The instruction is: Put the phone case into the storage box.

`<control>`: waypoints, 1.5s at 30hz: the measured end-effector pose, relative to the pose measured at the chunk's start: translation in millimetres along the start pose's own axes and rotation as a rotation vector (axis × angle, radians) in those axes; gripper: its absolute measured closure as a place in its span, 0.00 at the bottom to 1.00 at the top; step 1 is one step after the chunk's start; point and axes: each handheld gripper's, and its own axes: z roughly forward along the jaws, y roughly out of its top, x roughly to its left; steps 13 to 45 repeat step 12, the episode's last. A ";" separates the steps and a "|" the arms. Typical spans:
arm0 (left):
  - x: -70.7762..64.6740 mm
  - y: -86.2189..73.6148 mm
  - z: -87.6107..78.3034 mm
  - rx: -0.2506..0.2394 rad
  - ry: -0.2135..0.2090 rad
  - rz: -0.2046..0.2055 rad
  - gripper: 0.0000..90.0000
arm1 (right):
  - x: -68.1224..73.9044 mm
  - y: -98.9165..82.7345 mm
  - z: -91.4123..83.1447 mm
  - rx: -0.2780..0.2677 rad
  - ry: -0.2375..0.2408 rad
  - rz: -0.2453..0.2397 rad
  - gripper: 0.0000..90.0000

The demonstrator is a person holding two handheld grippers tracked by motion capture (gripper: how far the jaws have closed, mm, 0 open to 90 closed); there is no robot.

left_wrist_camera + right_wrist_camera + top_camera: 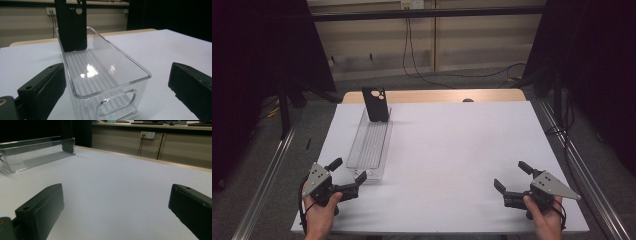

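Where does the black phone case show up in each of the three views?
High view: the black phone case stands upright at the far end of the clear bin, upper left of centre.
Left gripper view: top left of centre, leaning on the bin's far wall, beyond the open jaws.
Right gripper view: far upper left, dark behind the bin's end, hard to make out.
Shared landmark: the clear bin.
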 end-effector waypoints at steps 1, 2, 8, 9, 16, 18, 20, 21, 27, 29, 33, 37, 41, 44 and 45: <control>-0.7 0.3 -0.6 -0.015 0.007 0.013 0.02 | 0.2 0.0 -0.1 -0.001 0.000 0.000 0.00; -1.4 0.8 -1.3 -0.029 0.017 0.027 0.02 | 0.4 0.0 -0.3 0.000 0.000 0.000 0.00; 0.2 -0.7 -2.0 -0.030 0.041 0.019 0.02 | -1.2 -0.3 0.0 -0.001 -0.001 0.002 0.00; 1.3 -0.5 -2.2 -0.023 0.031 0.019 0.02 | -1.7 -0.4 0.3 -0.003 -0.003 0.004 0.00; 1.8 -0.3 -1.7 -0.020 0.023 0.012 0.02 | -1.4 -0.6 0.7 -0.001 -0.002 0.007 0.00; 1.8 -0.3 -1.7 -0.020 0.023 0.012 0.02 | -1.4 -0.6 0.7 -0.001 -0.002 0.007 0.00; 1.8 -0.3 -1.7 -0.020 0.023 0.012 0.02 | -1.4 -0.6 0.7 -0.001 -0.002 0.007 0.00; 1.8 -0.3 -1.7 -0.020 0.023 0.012 0.02 | -1.4 -0.6 0.7 -0.001 -0.002 0.007 0.00; 1.8 -0.3 -1.7 -0.020 0.023 0.012 0.02 | -1.4 -0.6 0.7 -0.001 -0.002 0.007 0.00; 1.8 -0.3 -1.7 -0.020 0.023 0.012 0.02 | -1.4 -0.6 0.7 -0.001 -0.002 0.007 0.00; 1.8 -0.3 -1.7 -0.020 0.023 0.012 0.02 | -1.4 -0.6 0.7 -0.001 -0.002 0.007 0.00; 1.8 -0.3 -1.7 -0.020 0.023 0.012 0.02 | -1.4 -0.6 0.7 -0.001 -0.002 0.007 0.00; 1.8 -0.3 -1.7 -0.020 0.023 0.012 0.02 | -1.4 -0.6 0.7 -0.001 -0.002 0.007 0.00; 1.8 -0.3 -1.7 -0.020 0.023 0.012 0.02 | -1.4 -0.6 0.7 -0.001 -0.002 0.007 0.00; 1.8 -0.3 -1.7 -0.020 0.023 0.012 0.02 | -1.4 -0.6 0.7 -0.001 -0.002 0.007 0.00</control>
